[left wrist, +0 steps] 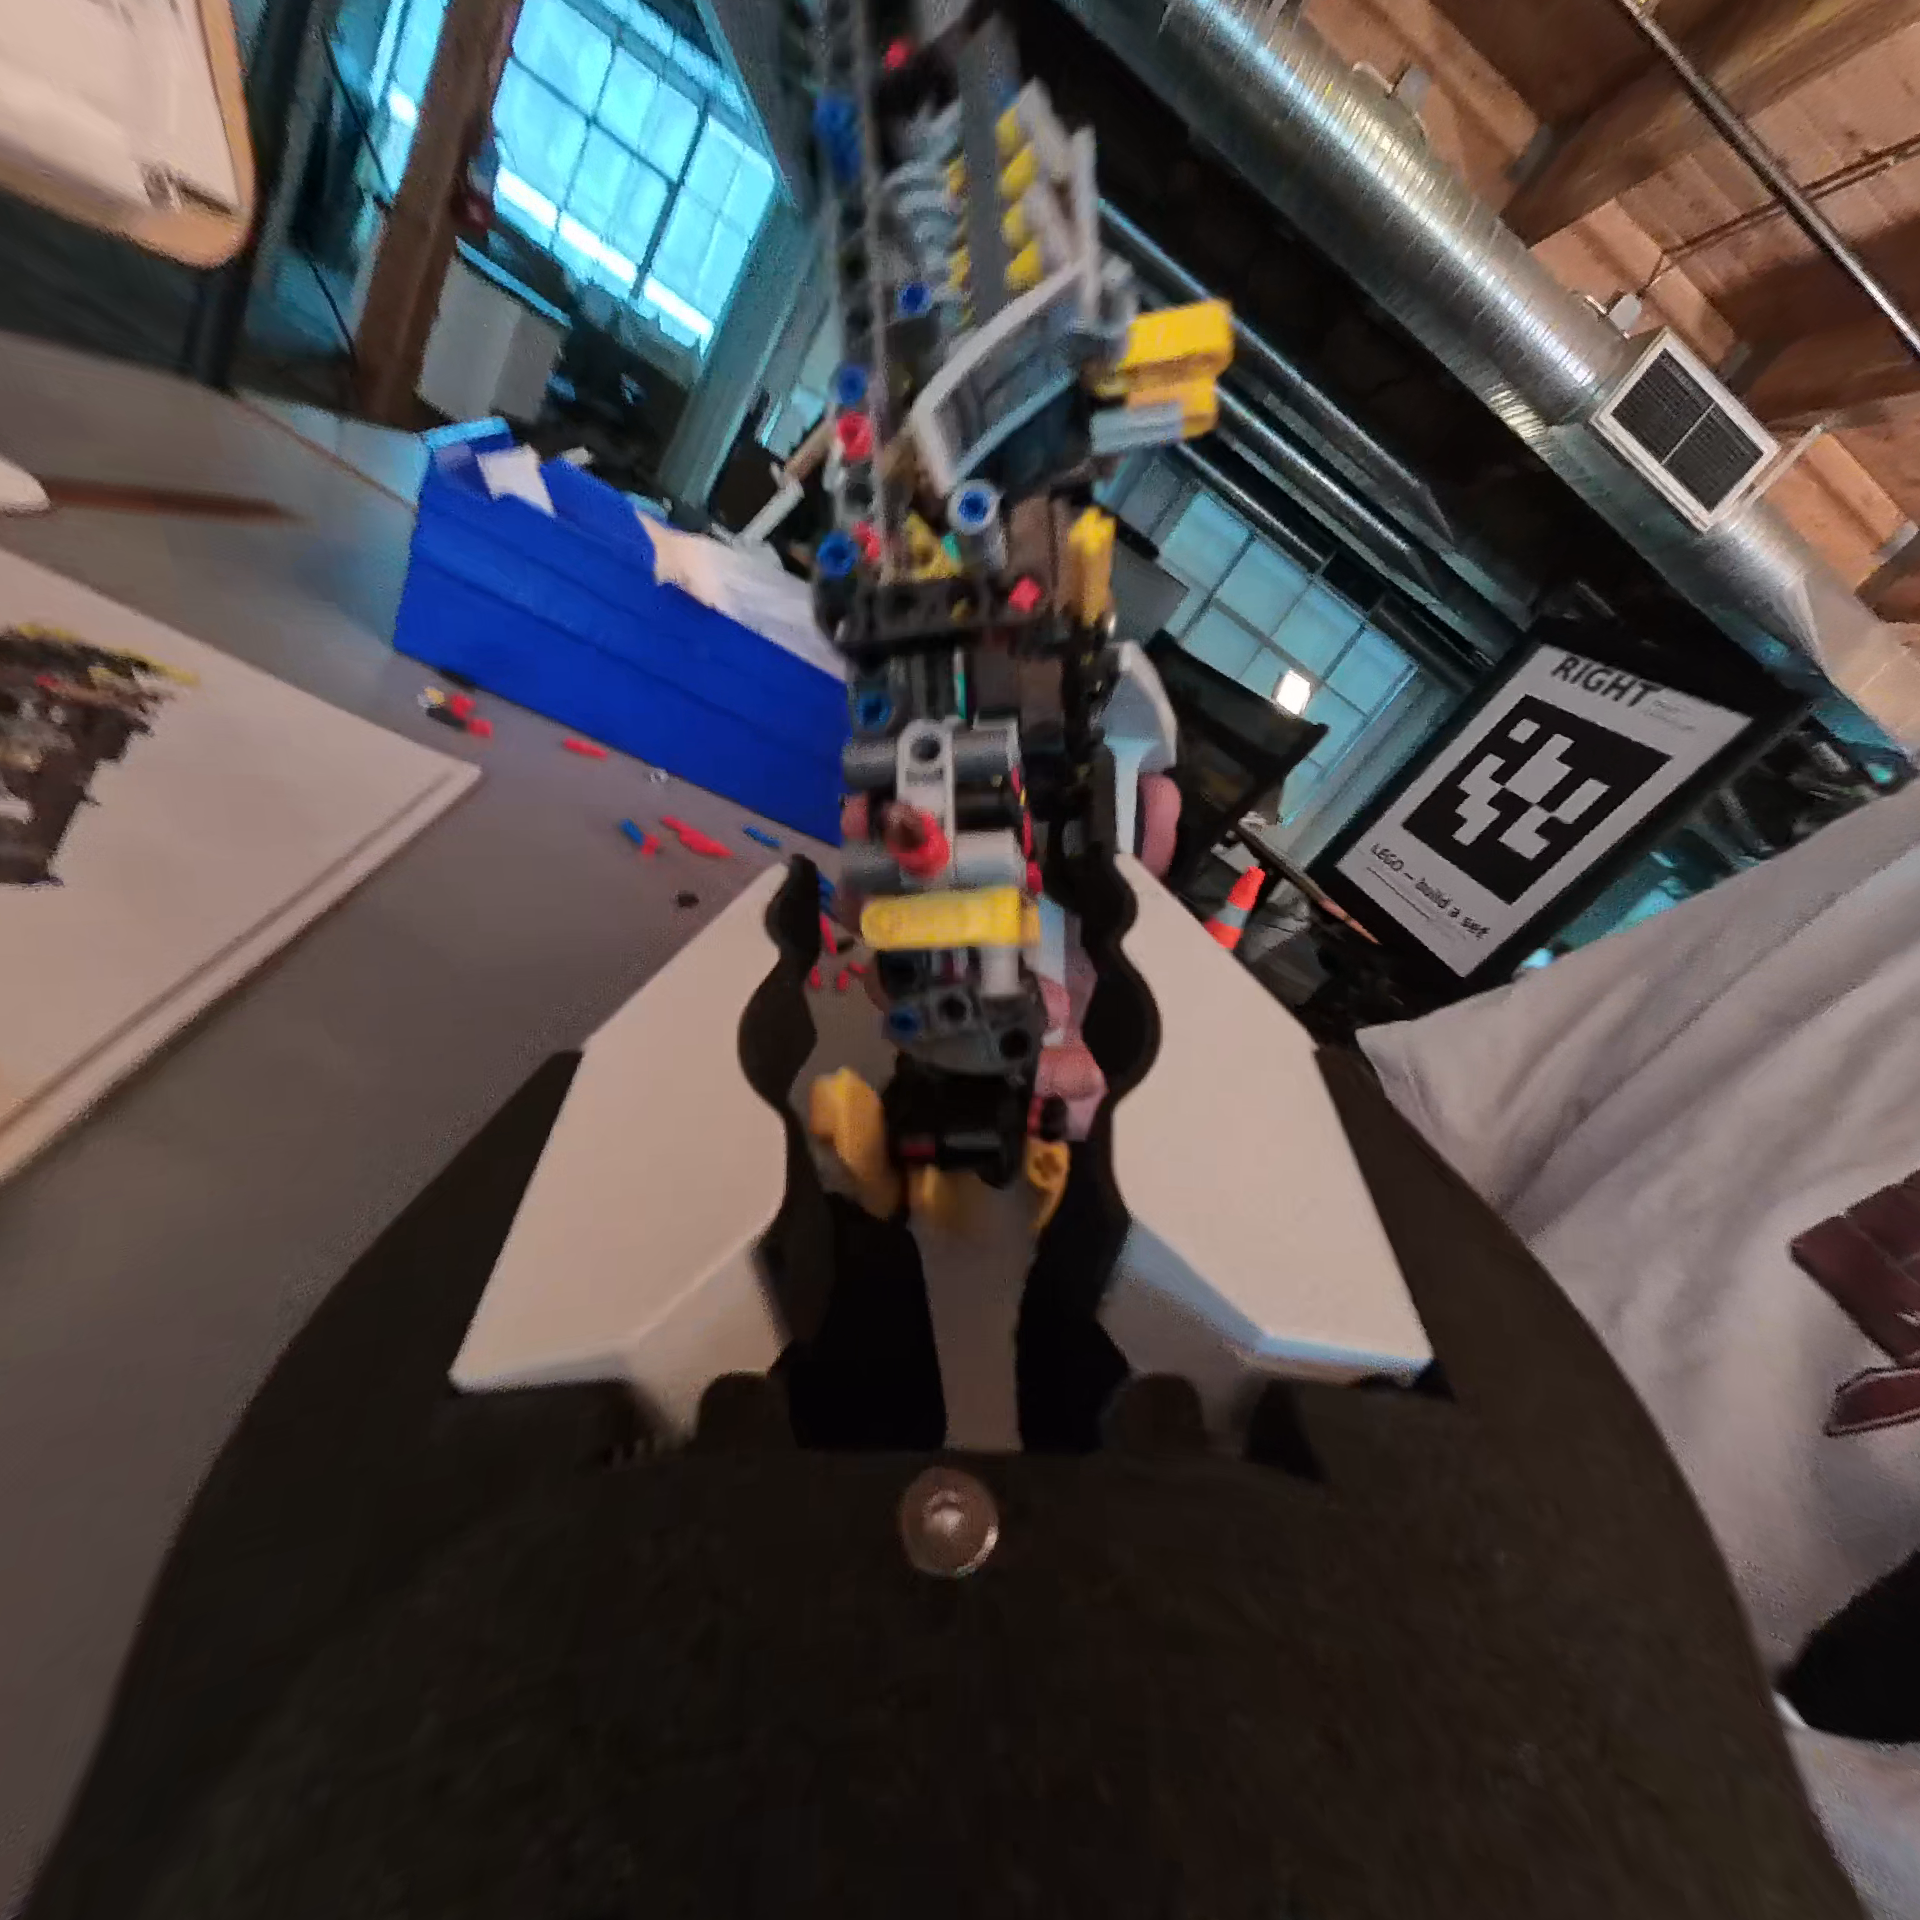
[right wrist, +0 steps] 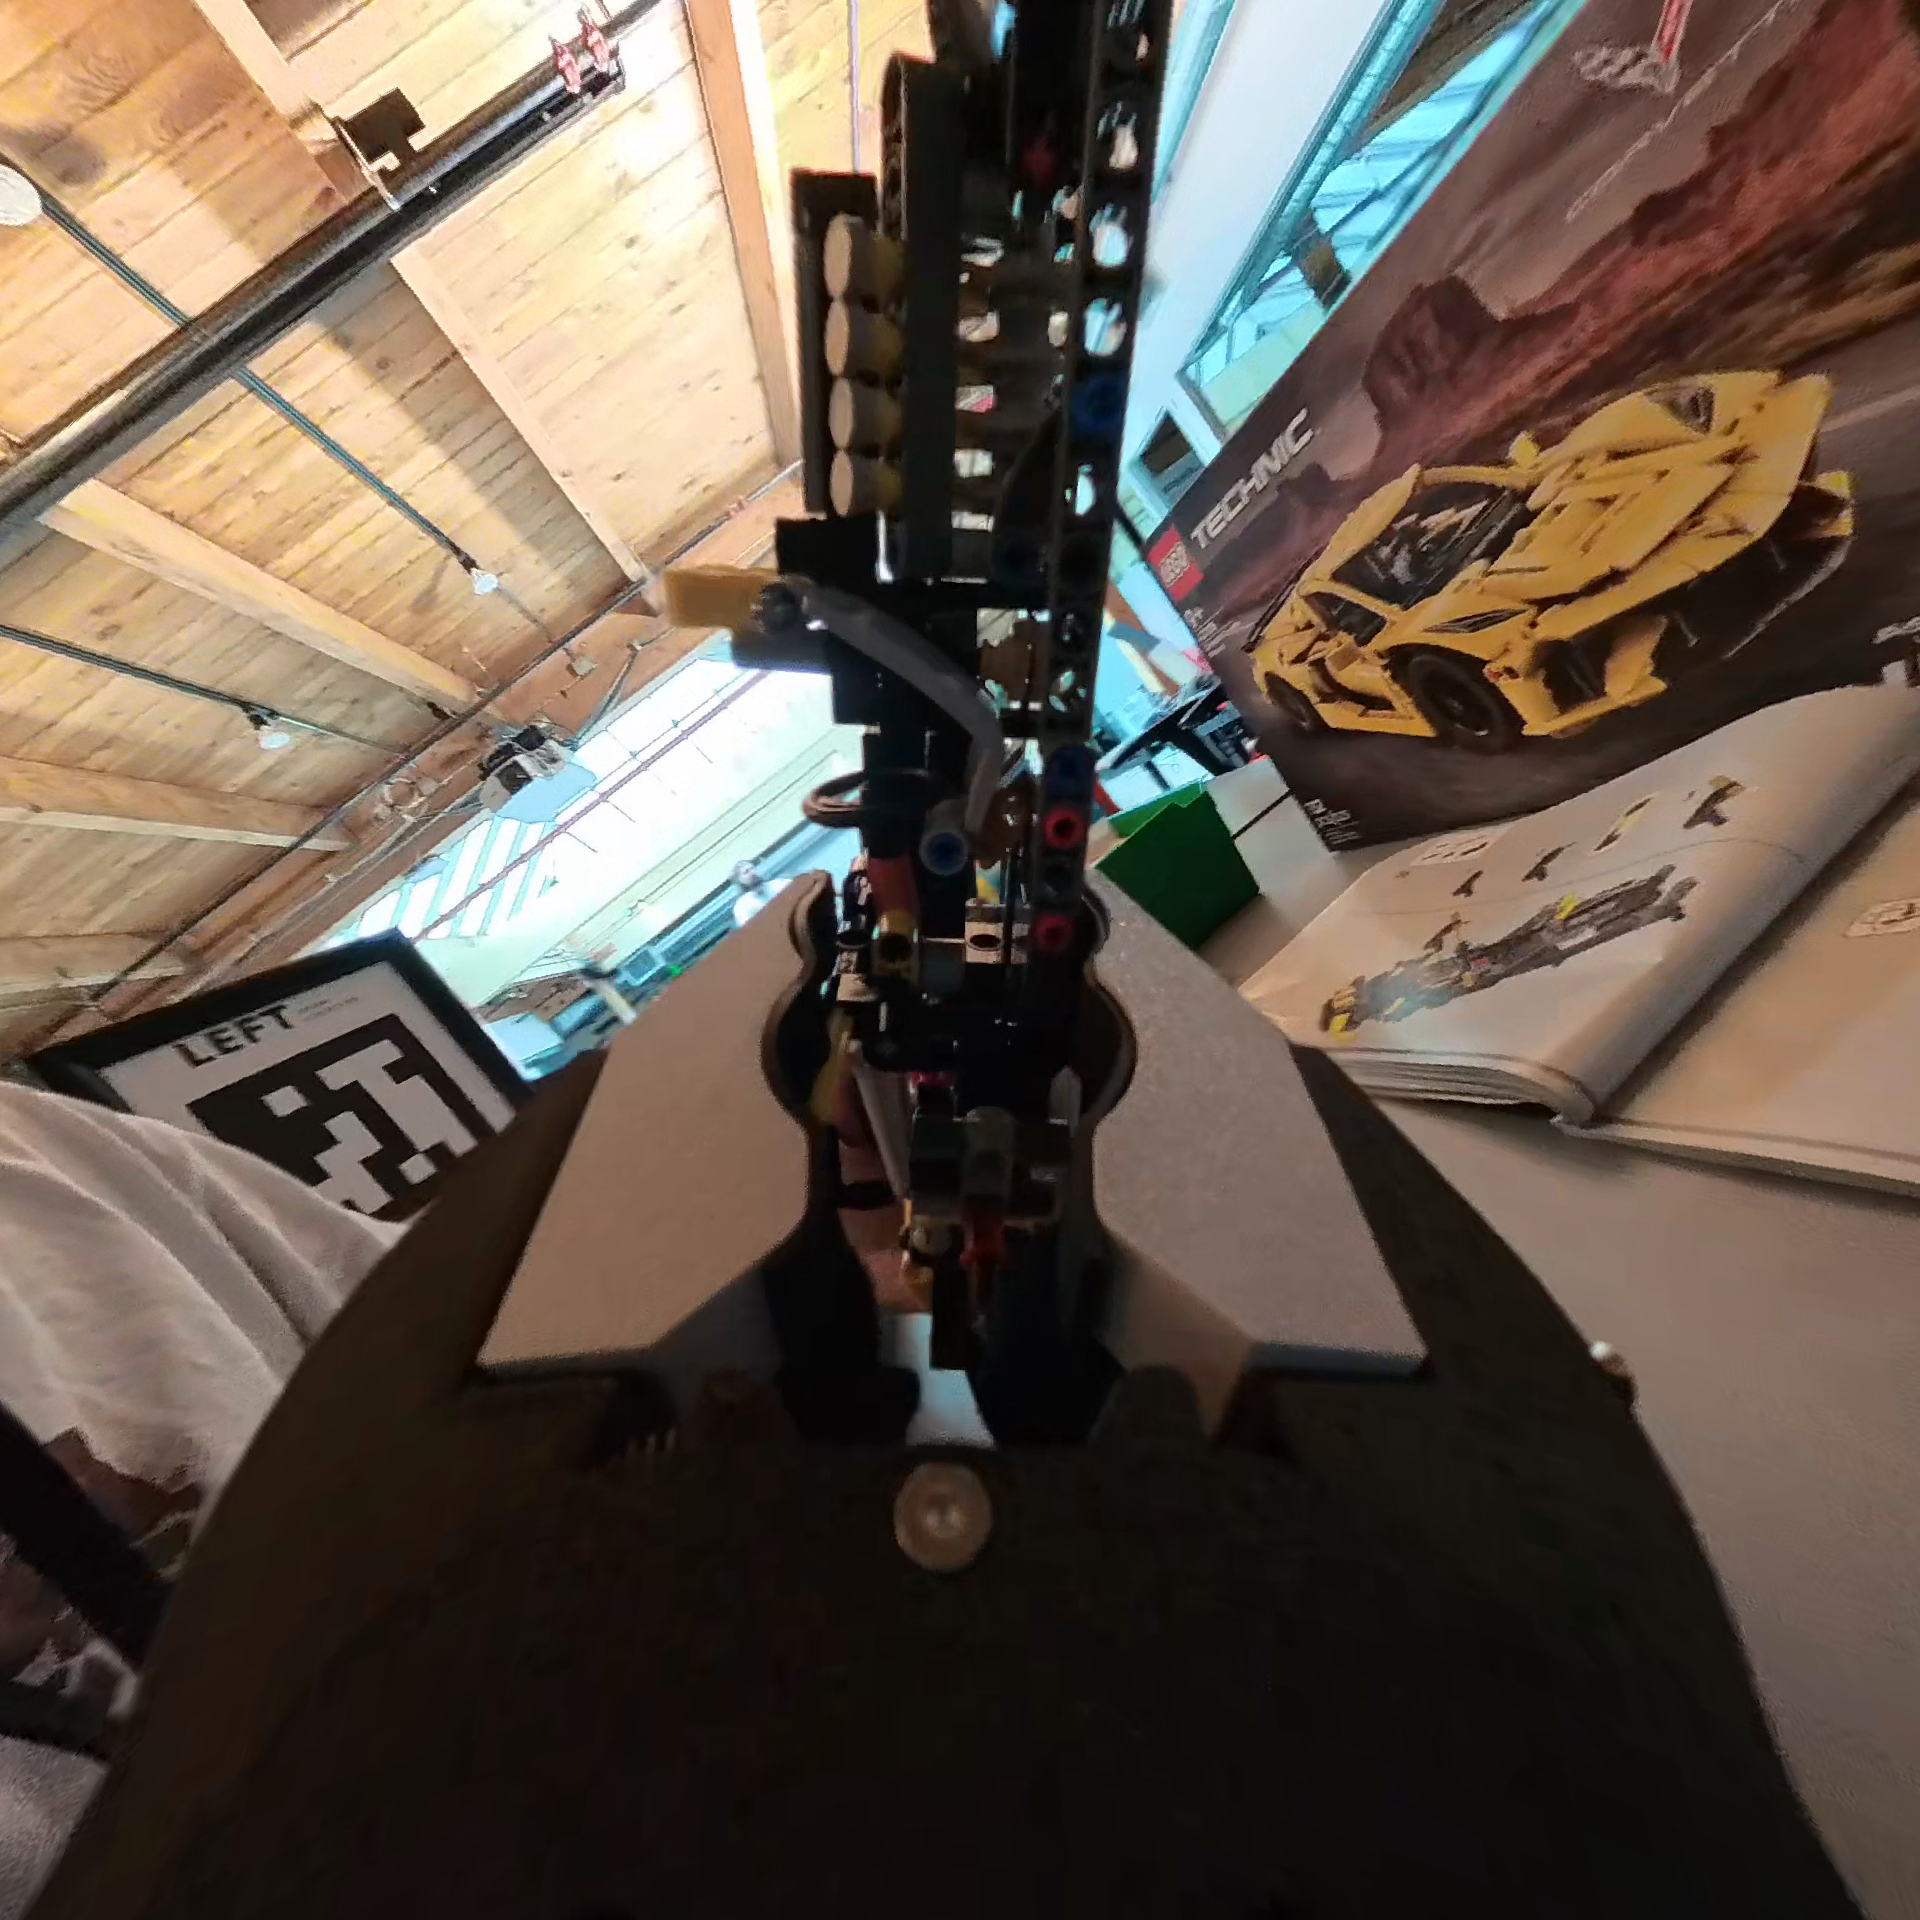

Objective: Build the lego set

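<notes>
A long half-built lego car chassis (left wrist: 956, 727) of black, grey and yellow pieces with blue and red pins is held up in the air, end-on. My left gripper (left wrist: 961, 935) is shut on one end of it. In the right wrist view the same chassis (right wrist: 977, 644) runs away from the camera, and my right gripper (right wrist: 951, 935) is shut on its other end. The other gripper's marker board (left wrist: 1496, 790) shows behind the chassis in the left wrist view, and a similar board (right wrist: 312, 1091) shows in the right wrist view.
A blue parts bin (left wrist: 613, 613) stands on the grey table (left wrist: 312, 1039) with loose red and blue pins (left wrist: 675, 831) beside it. An open instruction booklet (right wrist: 1621, 966), the set's box (right wrist: 1558, 499) and a green bin (right wrist: 1174, 862) lie to the right. A person's white sleeve (left wrist: 1714, 1195) is close. Across from one pair of fingers to the other is roughly 4 centimeters.
</notes>
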`<move>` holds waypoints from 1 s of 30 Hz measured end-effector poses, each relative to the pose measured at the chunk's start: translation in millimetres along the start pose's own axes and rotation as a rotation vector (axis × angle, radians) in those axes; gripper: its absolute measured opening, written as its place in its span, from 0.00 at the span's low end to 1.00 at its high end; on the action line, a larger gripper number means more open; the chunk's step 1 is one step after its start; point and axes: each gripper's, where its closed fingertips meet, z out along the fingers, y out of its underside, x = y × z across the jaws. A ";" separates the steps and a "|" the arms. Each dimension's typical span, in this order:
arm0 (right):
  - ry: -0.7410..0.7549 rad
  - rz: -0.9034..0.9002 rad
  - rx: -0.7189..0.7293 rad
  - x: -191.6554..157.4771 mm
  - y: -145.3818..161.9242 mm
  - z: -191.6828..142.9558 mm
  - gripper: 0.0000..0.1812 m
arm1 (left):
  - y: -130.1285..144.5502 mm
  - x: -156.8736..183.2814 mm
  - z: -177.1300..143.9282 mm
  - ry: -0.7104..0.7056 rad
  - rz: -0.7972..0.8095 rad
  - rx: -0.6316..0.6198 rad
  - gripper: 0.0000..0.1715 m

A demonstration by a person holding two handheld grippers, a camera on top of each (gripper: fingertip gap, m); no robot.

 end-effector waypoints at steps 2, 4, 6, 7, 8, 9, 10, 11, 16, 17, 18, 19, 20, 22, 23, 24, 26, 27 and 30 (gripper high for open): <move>0.008 -0.044 0.009 -1.2 -4.1 -1.1 0.23 | 3.9 0.8 1.2 0.028 -0.047 -0.022 0.25; -0.013 -0.044 -0.024 -4.1 -0.3 0.4 0.23 | 2.0 2.4 1.1 0.037 -0.037 -0.006 0.18; 0.001 -0.059 -0.026 -2.9 1.9 1.7 0.23 | 3.9 3.1 2.2 0.045 -0.046 -0.013 0.16; -0.004 -0.045 -0.015 -2.8 1.0 1.7 0.23 | 3.8 5.3 2.3 0.063 -0.060 -0.011 0.15; -0.016 -0.029 -0.006 -3.4 0.3 2.2 0.22 | 3.5 5.7 2.4 0.068 -0.069 -0.007 0.15; -0.016 -0.029 -0.004 -2.8 0.0 2.8 0.22 | 2.6 5.5 2.0 0.068 -0.070 0.001 0.14; -0.019 -0.044 -0.008 -3.5 -0.1 3.8 0.22 | 1.5 6.0 1.4 0.073 -0.062 0.009 0.15; -0.026 -0.056 -0.014 -4.8 -0.5 5.2 0.22 | 0.4 6.1 0.8 0.067 -0.035 0.015 0.14; 0.079 -0.189 -0.030 3.7 -5.4 7.8 0.30 | -5.9 -2.4 2.3 -0.077 0.130 0.065 0.15; 0.105 -0.230 -0.030 4.1 -6.6 7.7 0.32 | -7.8 -2.8 2.2 -0.107 0.172 0.073 0.15; 0.139 -0.262 -0.029 5.1 -9.5 7.0 0.37 | -10.7 -4.8 1.2 -0.154 0.229 0.085 0.15; 0.180 -0.286 -0.024 5.9 -13.9 4.9 0.38 | -14.0 -6.8 -0.3 -0.203 0.296 0.093 0.15; 0.221 -0.306 -0.009 6.1 -19.9 1.9 0.39 | -17.8 -9.1 -2.4 -0.258 0.359 0.097 0.14; 0.338 -0.343 0.004 8.8 -28.9 -3.4 0.41 | -26.3 -15.8 -8.5 -0.401 0.484 0.105 0.15; 0.367 -0.353 -0.007 6.5 -28.6 -2.0 0.44 | -29.6 -18.6 -11.8 -0.467 0.541 0.101 0.14; 0.383 -0.362 -0.011 2.7 -28.0 1.6 0.46 | -32.3 -21.1 -14.8 -0.528 0.598 0.095 0.14; 0.401 -0.364 -0.032 -2.4 -25.3 11.7 0.49 | -35.9 -24.0 -20.0 -0.647 0.751 0.072 0.14; 0.393 -0.363 -0.057 -4.7 -22.3 17.9 0.50 | -36.3 -24.6 -21.2 -0.694 0.818 0.056 0.14; 0.311 -0.291 -0.089 -11.5 -16.5 32.6 0.53 | -33.1 -21.8 -18.9 -0.760 0.956 0.012 0.15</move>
